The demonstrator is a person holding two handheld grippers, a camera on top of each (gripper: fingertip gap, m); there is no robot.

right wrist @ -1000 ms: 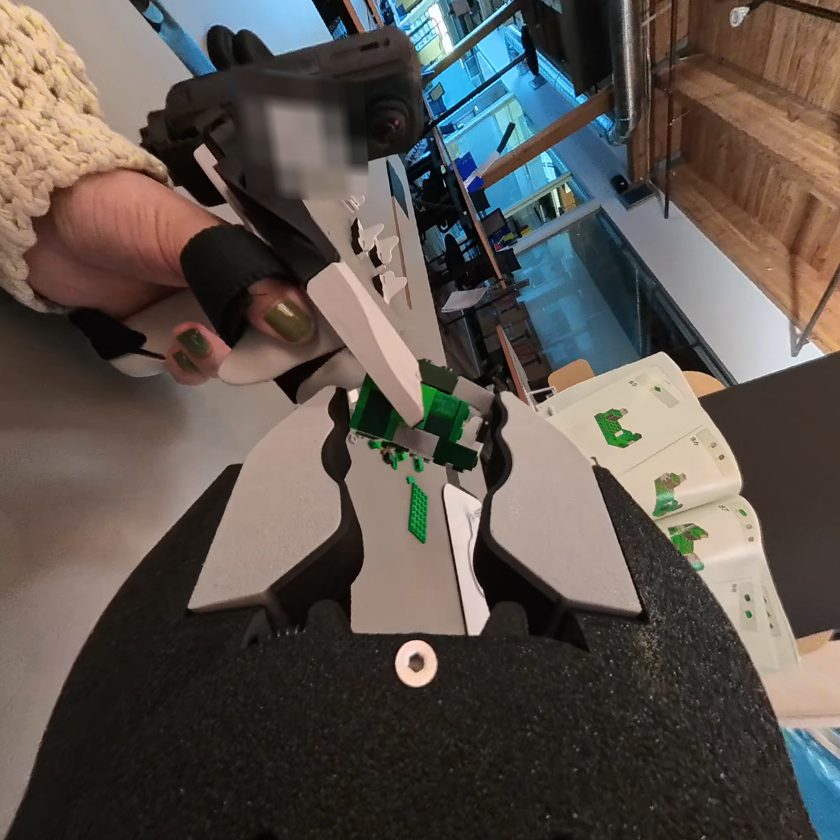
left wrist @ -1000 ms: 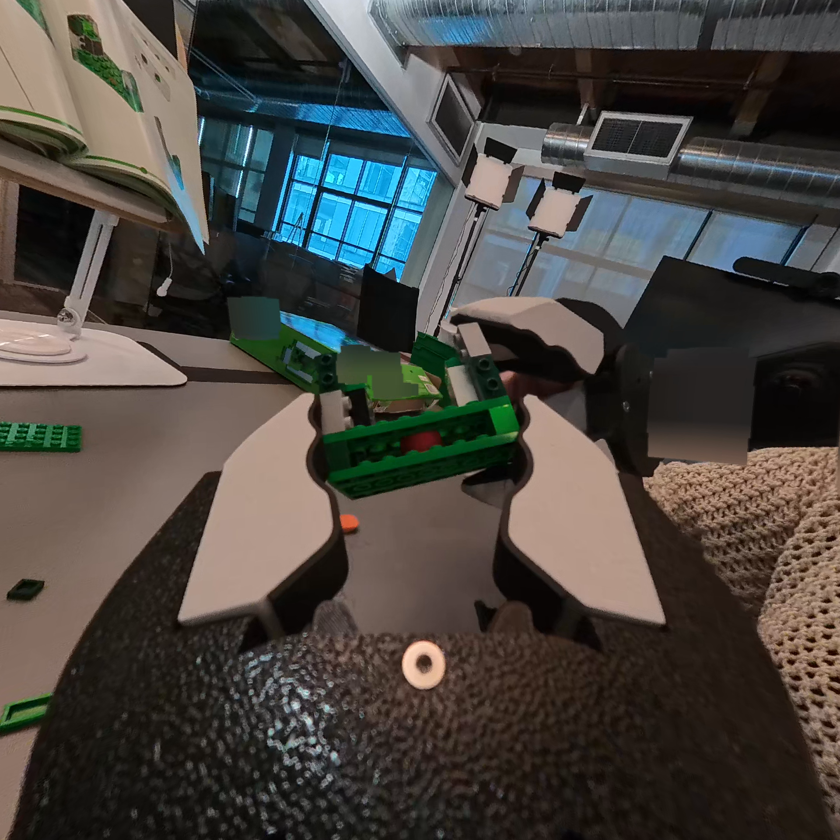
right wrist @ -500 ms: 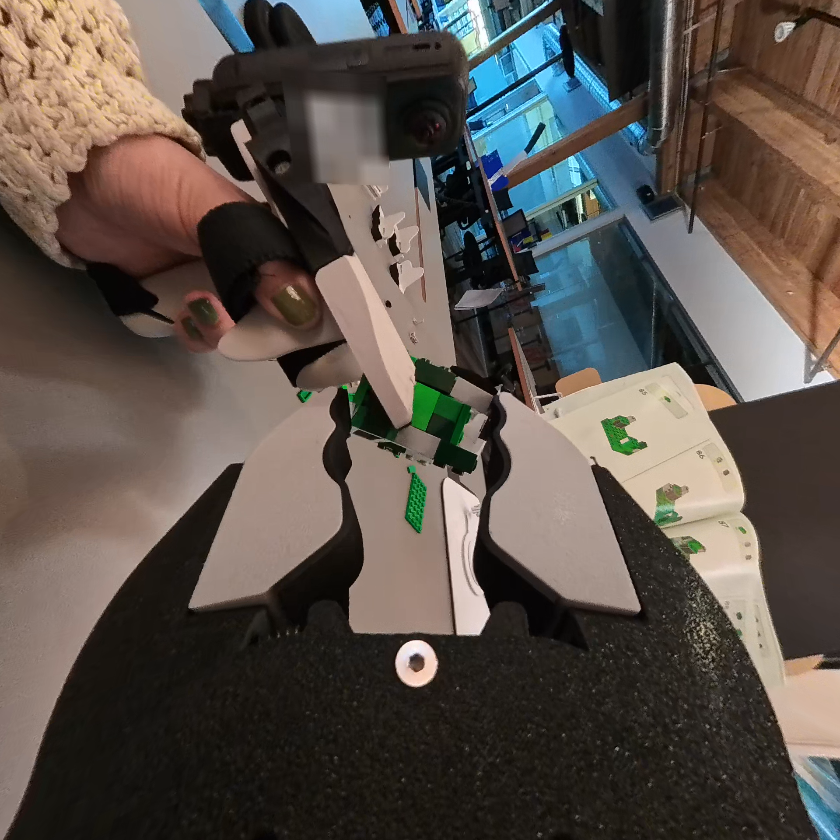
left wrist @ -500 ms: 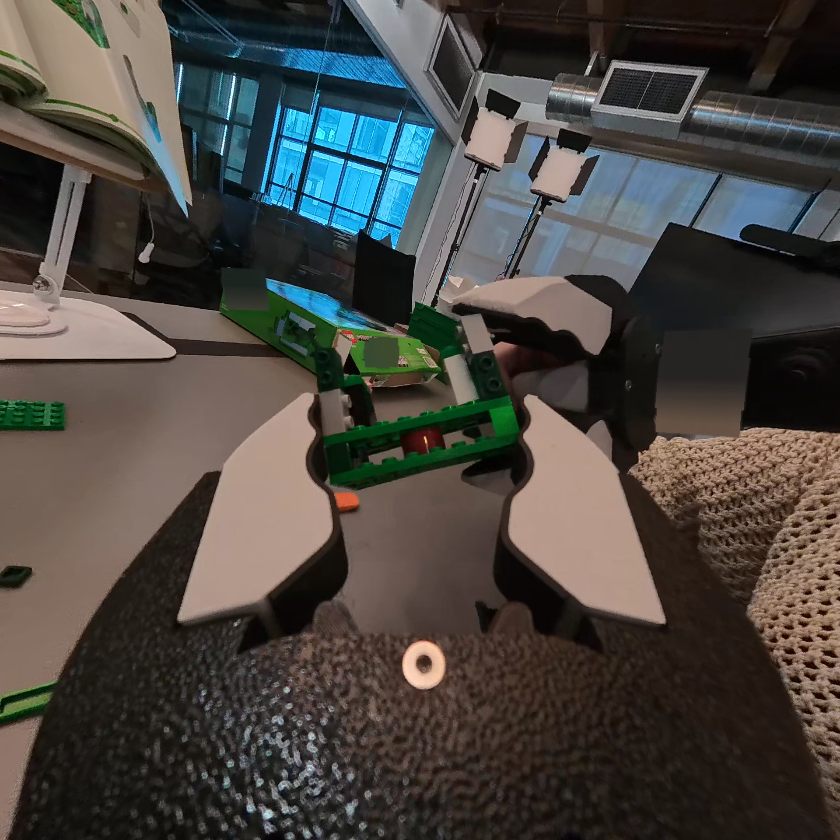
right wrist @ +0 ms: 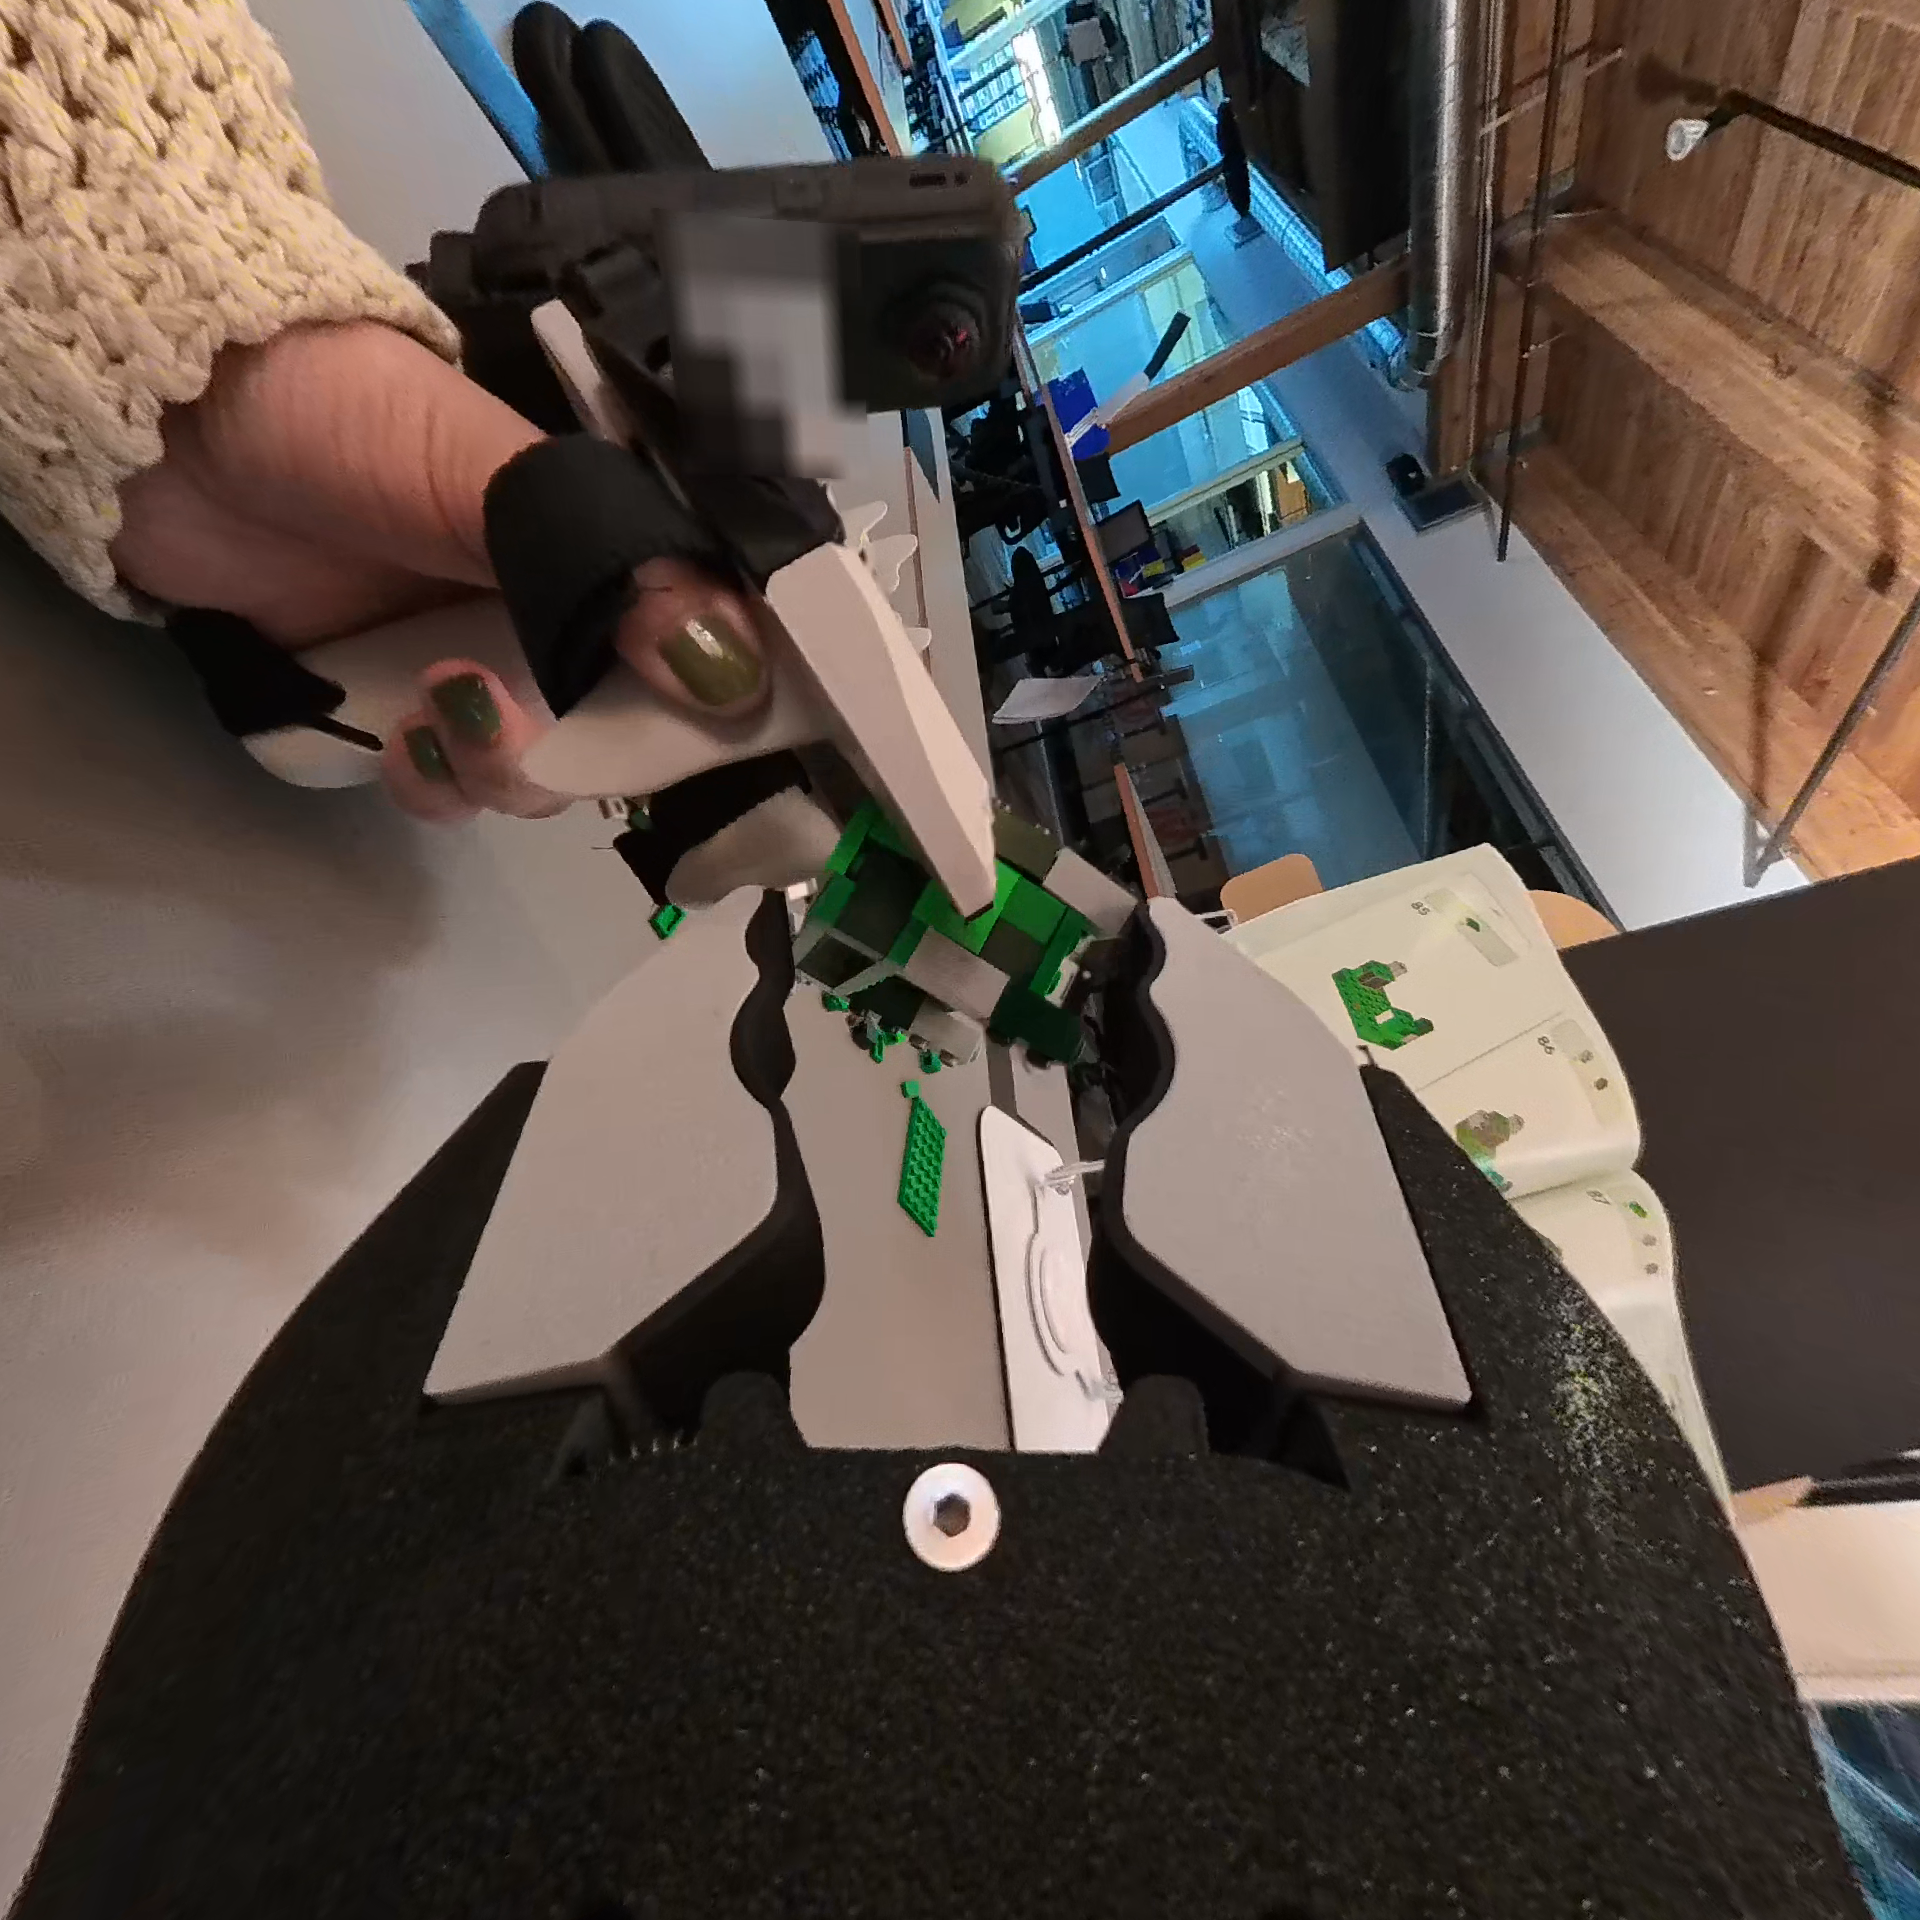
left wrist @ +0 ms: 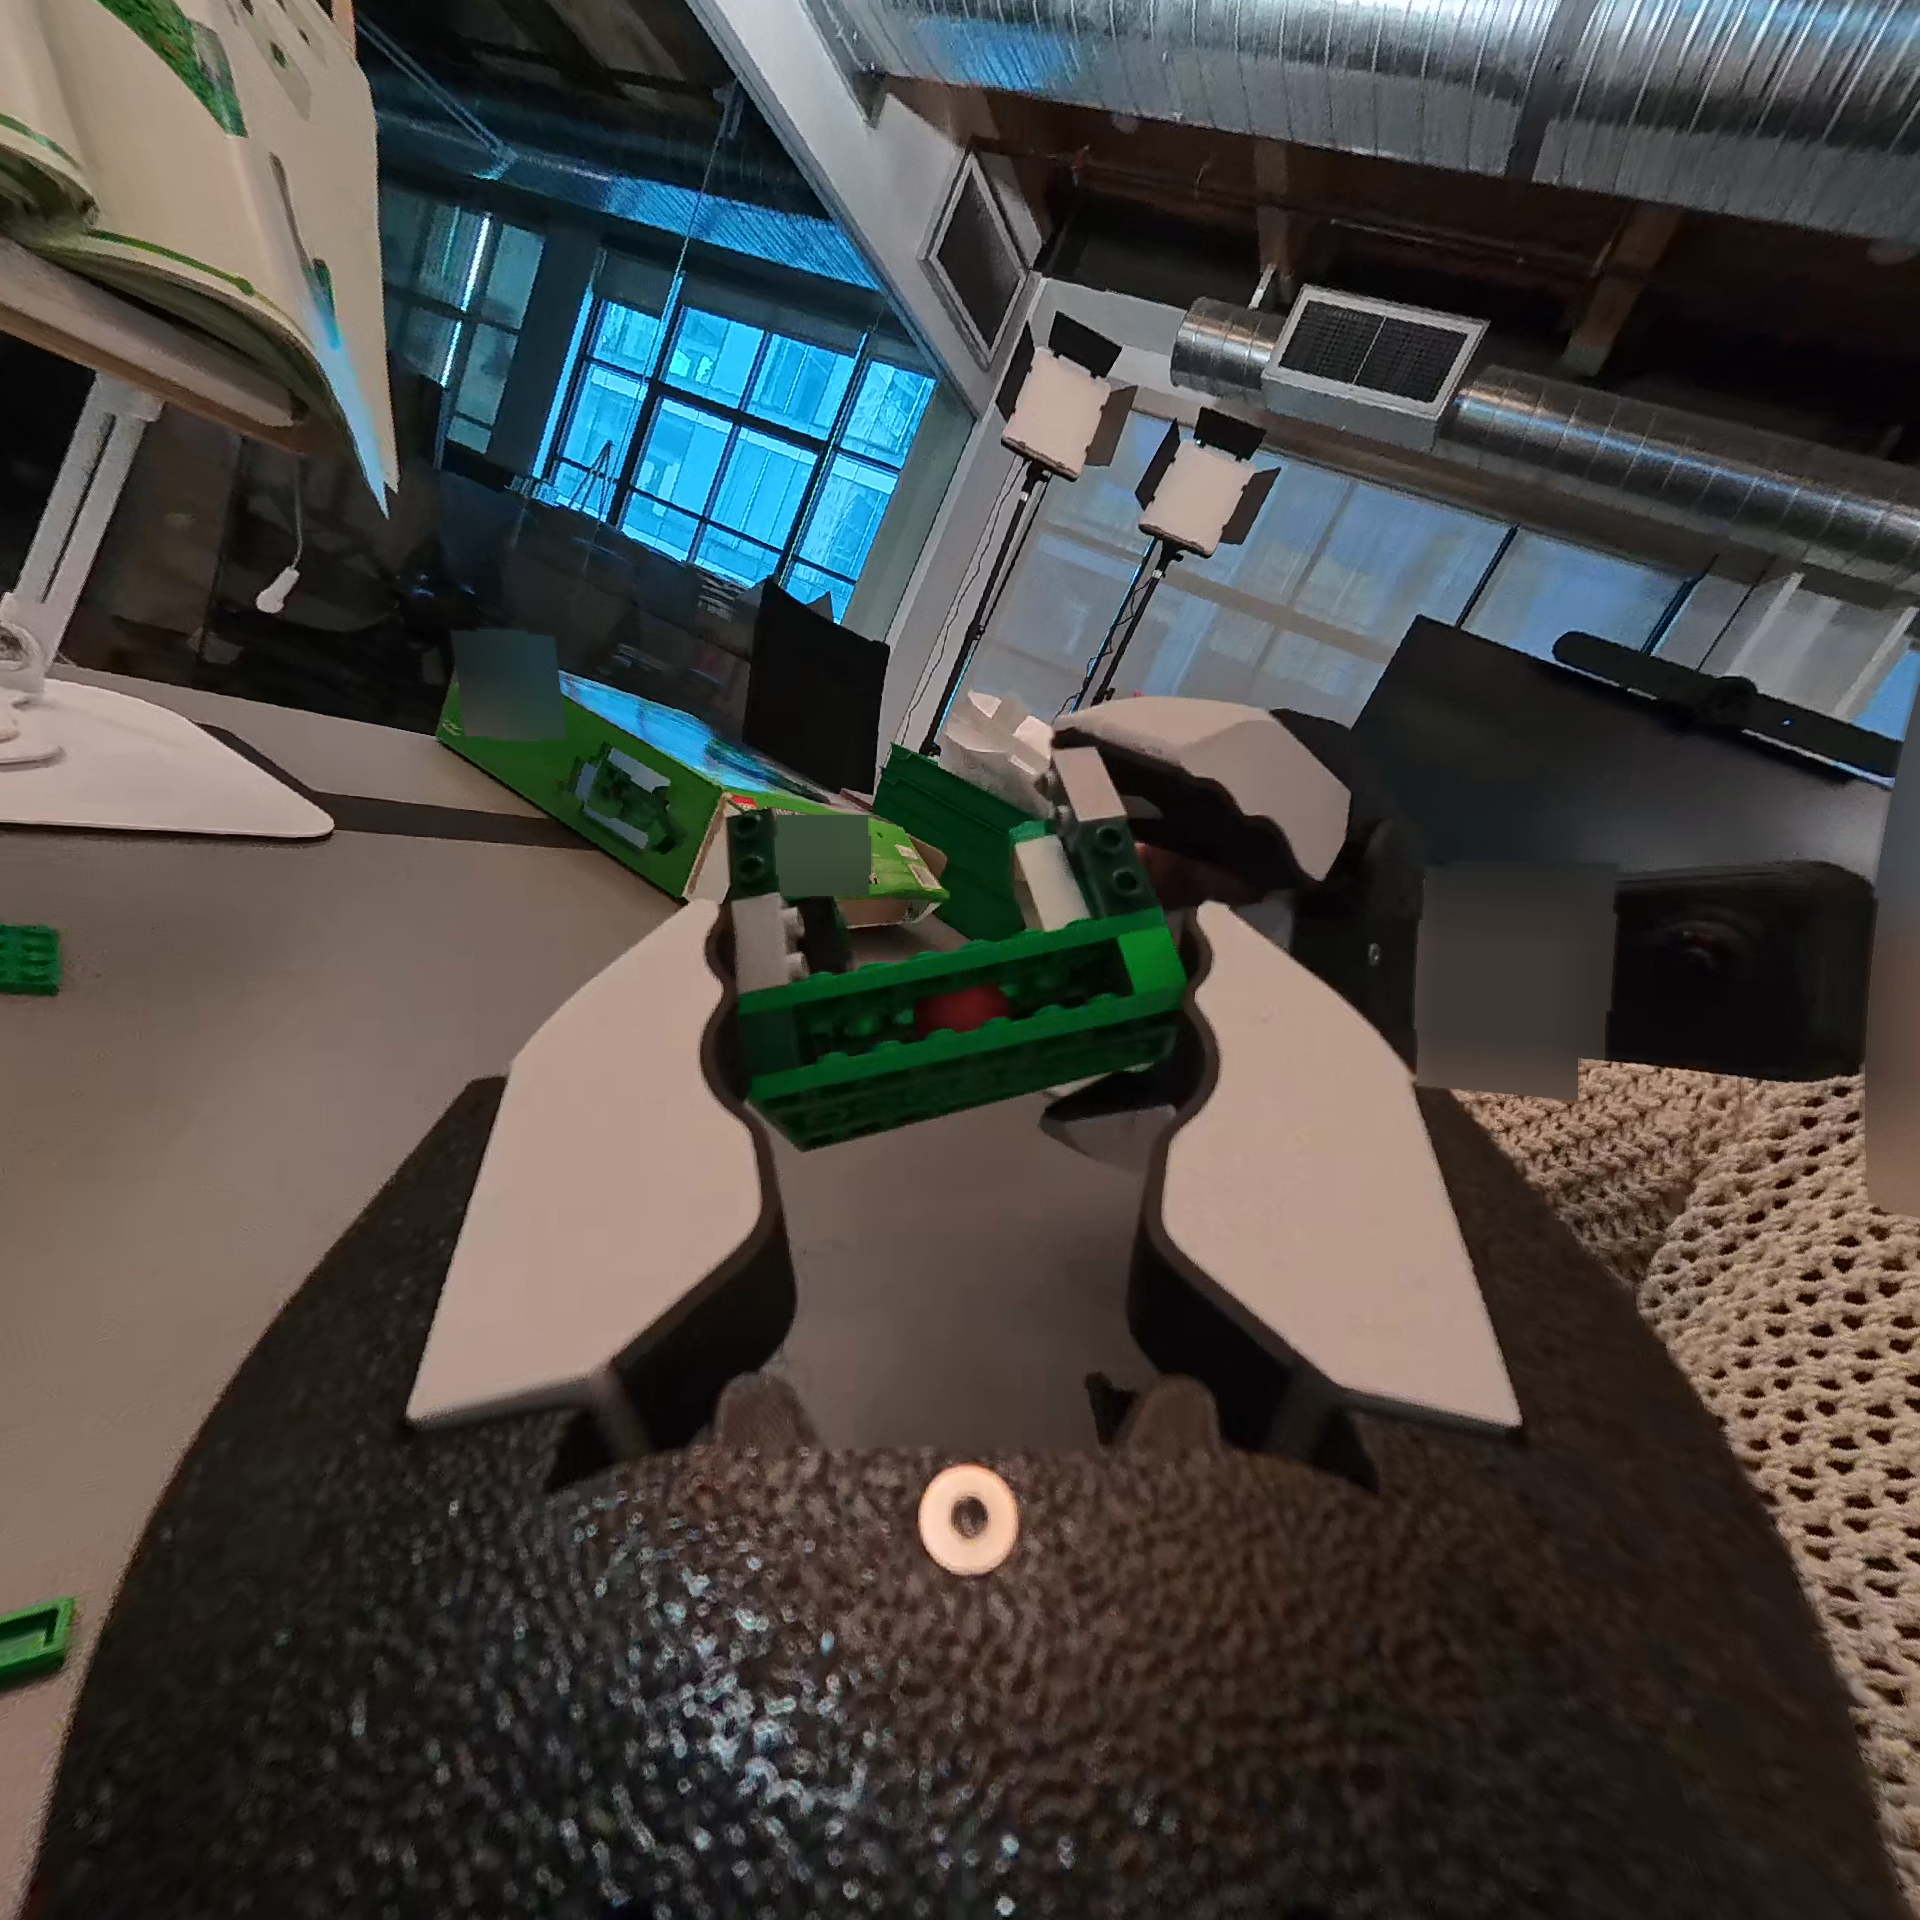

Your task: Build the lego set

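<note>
A green lego build with white and dark green parts and a red piece inside hangs above the grey table. My left gripper is shut on it, one finger at each end. My right gripper comes in from the right, with one finger above and one below the build's right end. In the right wrist view the build sits between my right gripper's fingertips, which close on it. The left gripper reaches in from the upper left, and one of its fingers lies across the build.
A green lego box lies behind the build. An open instruction booklet rests on a white stand. A flat green plate, a small green frame piece and small loose pieces lie on the table. A knitted sleeve is at right. Both grippers' tips are close together, under 4 cm apart.
Both grippers have kept their hold on the build. It has tilted back and forth a little, and the left gripper now shows nearer and larger in the right wrist view.
</note>
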